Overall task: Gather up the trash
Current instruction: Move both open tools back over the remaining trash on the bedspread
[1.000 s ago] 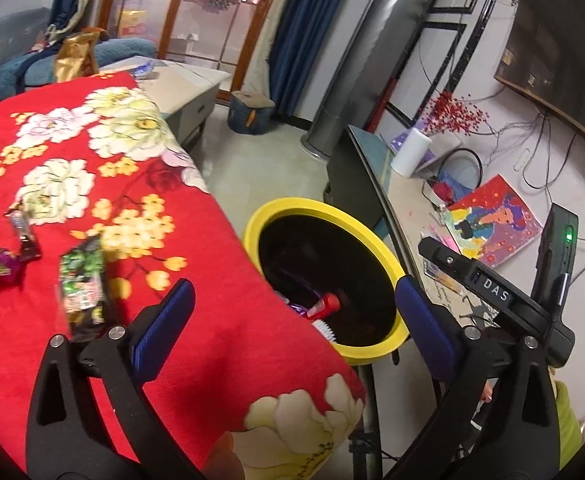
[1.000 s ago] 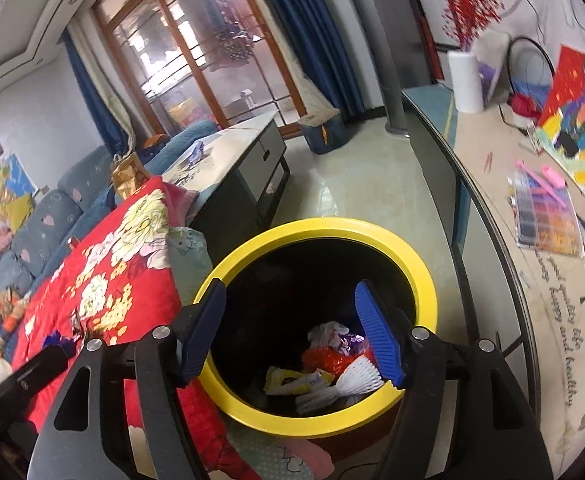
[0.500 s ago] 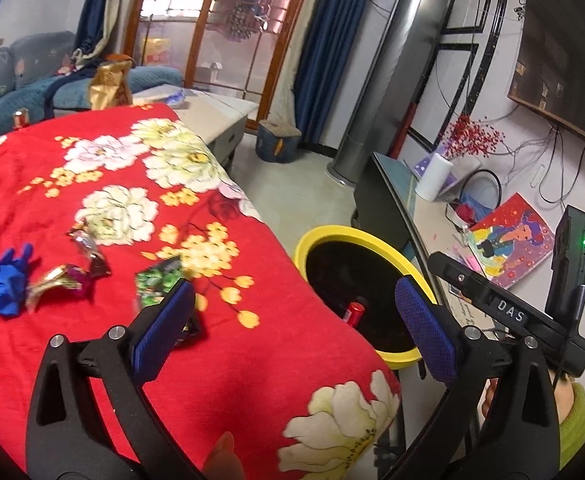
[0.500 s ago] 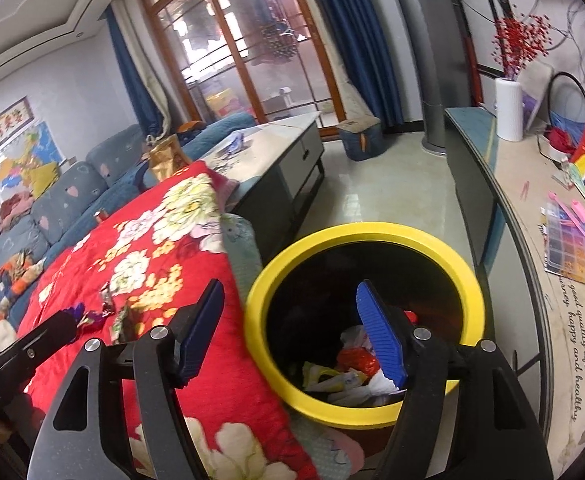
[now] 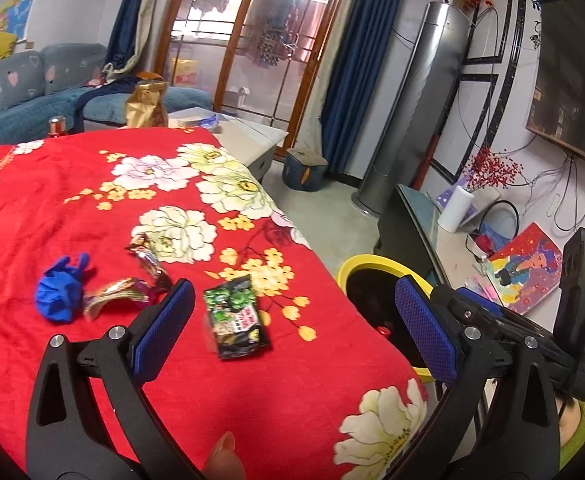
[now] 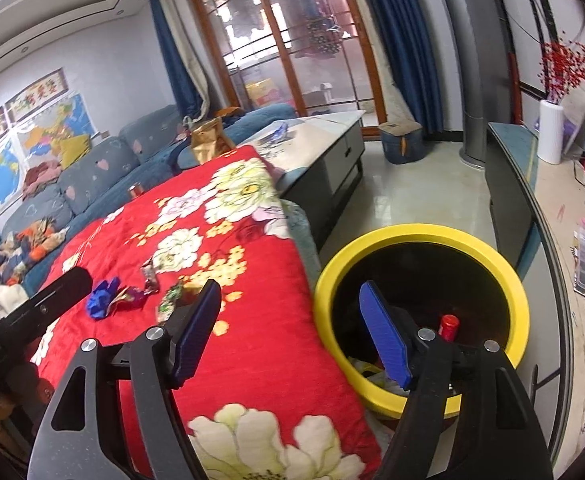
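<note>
On the left of the red floral blanket (image 5: 92, 200) lies a crumpled blue wad (image 5: 61, 289), touching a shiny foil wrapper (image 5: 116, 298) just to its right. A second, darker foil wrapper (image 5: 148, 258) sits just beyond that, a little farther out. Right of these, near the blanket's right edge, lies a flat green-and-black snack packet (image 5: 236, 322).

The left gripper (image 5: 292, 328) hovers over the near part of the blanket with its blue-padded fingers (image 5: 164, 332) spread wide and nothing between the pads; the snack packet shows in the gap but lies on the blanket, apart from both pads.

To the right, off the blanket's edge, stands the black bin with a yellow rim (image 6: 420, 236) on the floor. Inside it are a red bottle cap (image 6: 449, 325) and some pale scraps, partly hidden.

The right gripper (image 6: 292, 328) hangs above the blanket's edge and the bin's near left rim. Its fingers (image 6: 384, 340) have just been opening and stand wide, empty.

Farther right runs a long bench (image 6: 552, 216) along the wall, carrying a white vase of red berries (image 6: 550, 132) and coloured papers.
</note>
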`<state>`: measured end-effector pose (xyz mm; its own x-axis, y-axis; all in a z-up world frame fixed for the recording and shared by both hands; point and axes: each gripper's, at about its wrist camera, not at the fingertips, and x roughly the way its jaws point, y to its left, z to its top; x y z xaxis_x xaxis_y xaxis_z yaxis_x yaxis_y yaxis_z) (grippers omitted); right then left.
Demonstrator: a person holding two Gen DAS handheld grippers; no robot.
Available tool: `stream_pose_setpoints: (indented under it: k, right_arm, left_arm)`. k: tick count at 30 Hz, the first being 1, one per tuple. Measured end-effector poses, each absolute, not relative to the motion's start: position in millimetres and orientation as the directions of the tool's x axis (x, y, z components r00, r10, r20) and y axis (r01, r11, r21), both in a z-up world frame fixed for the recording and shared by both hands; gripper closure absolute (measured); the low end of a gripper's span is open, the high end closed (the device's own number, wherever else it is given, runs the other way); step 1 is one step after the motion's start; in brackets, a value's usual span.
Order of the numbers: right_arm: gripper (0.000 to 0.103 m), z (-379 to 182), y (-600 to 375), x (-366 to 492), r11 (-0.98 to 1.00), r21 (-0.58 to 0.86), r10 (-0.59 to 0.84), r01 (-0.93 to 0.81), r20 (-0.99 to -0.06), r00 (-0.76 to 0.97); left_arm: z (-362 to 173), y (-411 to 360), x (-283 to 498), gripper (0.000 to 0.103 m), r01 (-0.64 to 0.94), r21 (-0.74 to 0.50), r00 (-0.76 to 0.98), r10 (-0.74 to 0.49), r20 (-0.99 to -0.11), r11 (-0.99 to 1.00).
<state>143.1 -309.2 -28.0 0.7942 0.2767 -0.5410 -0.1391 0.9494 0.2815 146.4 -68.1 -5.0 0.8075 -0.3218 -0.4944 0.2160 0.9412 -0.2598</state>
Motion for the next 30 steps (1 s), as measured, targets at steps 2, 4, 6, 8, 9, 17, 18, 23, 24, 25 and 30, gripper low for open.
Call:
stream_pose_setpoints:
  k: [2, 4, 6, 8, 9, 17, 18, 23, 24, 25, 30]
  right_arm:
    - [0.033, -28, -302, 143, 0.949, 0.276, 0.287, -0.155, -0.544, 0.789]
    - [0.033, -28, -295, 142, 0.948, 0.270, 0.295, -0.168, -0.547, 0.784]
    - [0.033, -29, -288, 143, 0.947, 0.265, 0.304, -0.182, -0.550, 0.778]
    - [0.033, -30, -281, 143, 0.946, 0.260, 0.312, -0.195, -0.555, 0.771]
    - [0.033, -31, -277, 143, 0.944, 0.260, 0.317, -0.202, -0.558, 0.766]
    - [0.033, -38, -252, 146, 0.932, 0.262, 0.360, -0.251, -0.576, 0.734]
    - [0.033, -39, -250, 147, 0.931, 0.262, 0.364, -0.256, -0.578, 0.730]
    - [0.033, -43, -230, 154, 0.919, 0.269, 0.394, -0.289, -0.592, 0.703]
    - [0.033, -45, -227, 156, 0.917, 0.269, 0.399, -0.295, -0.596, 0.697]
    - [0.033, -47, -222, 158, 0.915, 0.270, 0.403, -0.299, -0.601, 0.690]
    - [0.037, -55, -206, 170, 0.901, 0.288, 0.433, -0.323, -0.620, 0.654]
  left_arm:
    - [-5, -63, 145, 0.011, 0.207, -0.260, 0.812, -0.314, -0.492, 0.943]
    - [-5, -57, 145, 0.011, 0.194, -0.260, 0.818, -0.303, -0.490, 0.946]
    - [-6, -48, 145, 0.011, 0.178, -0.262, 0.823, -0.290, -0.489, 0.948]
    - [-7, -42, 145, 0.011, 0.167, -0.264, 0.825, -0.281, -0.490, 0.950]
    - [-7, -38, 145, 0.011, 0.157, -0.264, 0.828, -0.273, -0.490, 0.952]
    - [-15, -6, 147, 0.011, 0.109, -0.264, 0.831, -0.234, -0.504, 0.958]
    - [-17, -1, 148, 0.011, 0.102, -0.263, 0.829, -0.228, -0.510, 0.959]
    - [-27, 16, 153, 0.011, 0.080, -0.243, 0.816, -0.203, -0.541, 0.967]
    - [-29, 21, 154, 0.011, 0.074, -0.234, 0.813, -0.195, -0.549, 0.969]
    - [-31, 24, 156, 0.012, 0.072, -0.228, 0.810, -0.191, -0.555, 0.971]
    - [-38, 35, 166, 0.033, 0.100, -0.181, 0.784, -0.190, -0.591, 0.978]
